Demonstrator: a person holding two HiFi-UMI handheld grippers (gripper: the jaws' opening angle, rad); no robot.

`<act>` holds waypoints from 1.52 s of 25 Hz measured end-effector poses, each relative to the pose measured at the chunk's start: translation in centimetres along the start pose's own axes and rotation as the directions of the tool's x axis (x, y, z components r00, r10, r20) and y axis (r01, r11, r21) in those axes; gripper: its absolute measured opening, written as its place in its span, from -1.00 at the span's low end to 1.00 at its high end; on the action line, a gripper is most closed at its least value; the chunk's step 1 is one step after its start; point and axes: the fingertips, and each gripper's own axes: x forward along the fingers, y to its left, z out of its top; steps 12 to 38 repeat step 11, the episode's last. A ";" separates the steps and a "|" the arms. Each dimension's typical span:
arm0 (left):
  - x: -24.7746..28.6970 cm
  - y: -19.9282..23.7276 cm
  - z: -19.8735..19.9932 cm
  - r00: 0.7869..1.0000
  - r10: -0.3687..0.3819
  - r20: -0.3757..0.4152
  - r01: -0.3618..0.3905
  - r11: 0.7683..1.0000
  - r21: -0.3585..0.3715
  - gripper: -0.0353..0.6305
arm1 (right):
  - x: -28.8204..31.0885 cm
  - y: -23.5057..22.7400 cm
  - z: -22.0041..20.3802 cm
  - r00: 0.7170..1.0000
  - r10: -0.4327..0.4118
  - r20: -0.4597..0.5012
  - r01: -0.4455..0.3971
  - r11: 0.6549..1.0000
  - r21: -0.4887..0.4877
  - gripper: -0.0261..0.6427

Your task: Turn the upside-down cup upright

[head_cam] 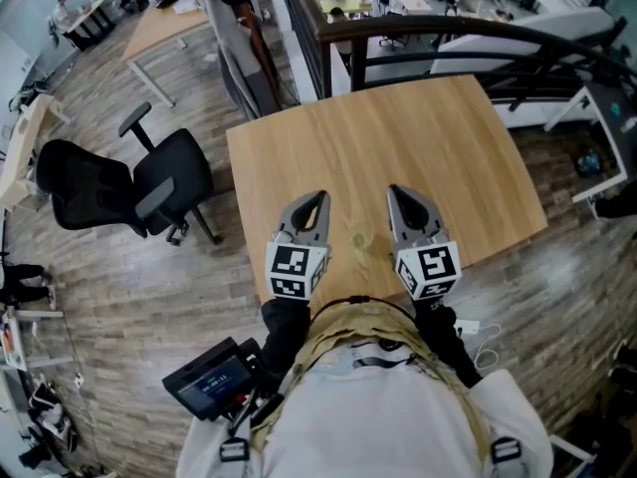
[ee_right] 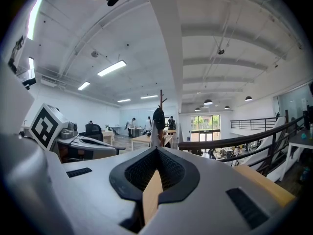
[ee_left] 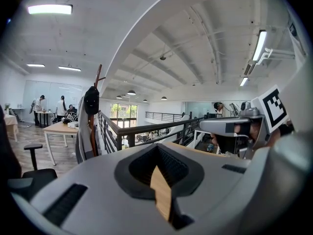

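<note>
Two grippers lie side by side over the near edge of one bare wooden counter, the left gripper and the right gripper both pointing away from the person, each with one marker cube at its back end. Both pairs of jaws are clenched tip to tip with nothing between them: each gripper's own view shows only a sliver of counter wood through the slot behind the closed tips of the left gripper and of the right gripper. No view shows the cup, so its place cannot be told. Only the head view takes in the whole countertop, one black office chair to the left on the plank floor, and one small screen device at the person's waist. Both gripper views look level across the room instead, showing one coat stand hung with a dark hat, one dark railing, ceiling lights and a few distant people.
</note>
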 end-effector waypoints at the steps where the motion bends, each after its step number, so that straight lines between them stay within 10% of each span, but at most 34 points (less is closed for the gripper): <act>1: 0.0 0.1 0.0 1.000 0.001 0.004 -0.001 1.000 -0.003 -0.89 | 0.0 0.0 -0.1 1.000 -0.001 -0.001 0.001 1.000 0.002 -0.86; 38: -0.1 -0.7 -0.4 1.000 -0.007 -0.006 0.007 0.999 0.032 -0.89 | -0.5 0.2 -0.2 1.000 0.002 0.010 -0.002 1.000 0.007 -0.86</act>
